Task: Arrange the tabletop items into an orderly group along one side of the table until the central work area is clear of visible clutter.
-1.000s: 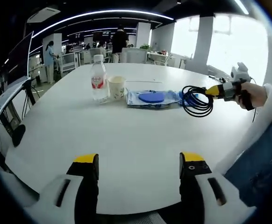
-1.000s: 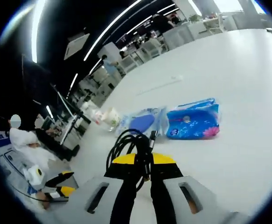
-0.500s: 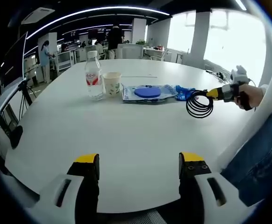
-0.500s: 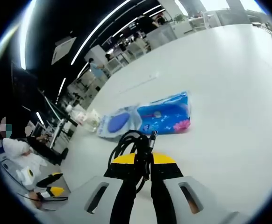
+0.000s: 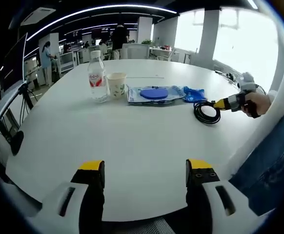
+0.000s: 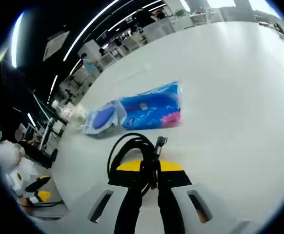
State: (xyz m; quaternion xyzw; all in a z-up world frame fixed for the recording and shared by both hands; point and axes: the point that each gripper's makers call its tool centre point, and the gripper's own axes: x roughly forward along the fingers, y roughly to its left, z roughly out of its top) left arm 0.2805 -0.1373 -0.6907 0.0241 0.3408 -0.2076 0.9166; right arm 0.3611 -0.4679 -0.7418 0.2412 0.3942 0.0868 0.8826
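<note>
Right gripper view: the coiled black cable [image 6: 132, 151] is pinched by the right gripper [image 6: 143, 168] beside the blue tissue pack [image 6: 149, 108], probably to be released there, while the left gripper [image 5: 144, 168] is held spread.

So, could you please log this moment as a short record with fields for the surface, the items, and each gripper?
surface: white round table
row, left gripper view: water bottle, paper cup, clear pouch with blue disc, blue tissue pack
held item: coiled black cable, low over the table by the tissue pack
right gripper: shut on the cable
left gripper: open, empty, near table edge
</note>
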